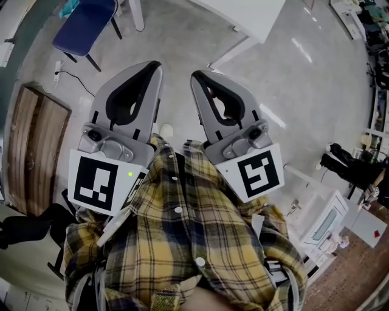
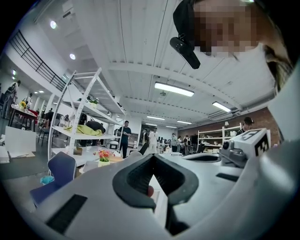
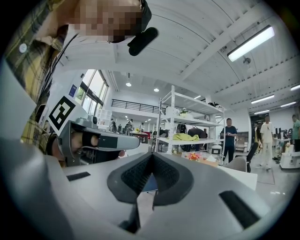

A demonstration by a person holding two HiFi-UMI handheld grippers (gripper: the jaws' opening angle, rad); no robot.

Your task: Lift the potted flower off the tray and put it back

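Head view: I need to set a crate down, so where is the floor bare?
Bare floor lies ahead of the left gripper and right gripper, between the blue chair and the white table. Crowded: the wooden board at the left, the white box at lower right.

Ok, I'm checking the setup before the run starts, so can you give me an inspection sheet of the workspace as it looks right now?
Surface: white table, only a corner at the head view's top edge.
Job's things: potted flower far off on a table; tray cannot be made out.
Clutter: yellow-green cloth on a shelf rack.
Grippers: left gripper and right gripper shut, empty, before the person's plaid shirt.
Cables: one cable on the floor near a blue chair.
Surroundings: wooden panel; people standing.
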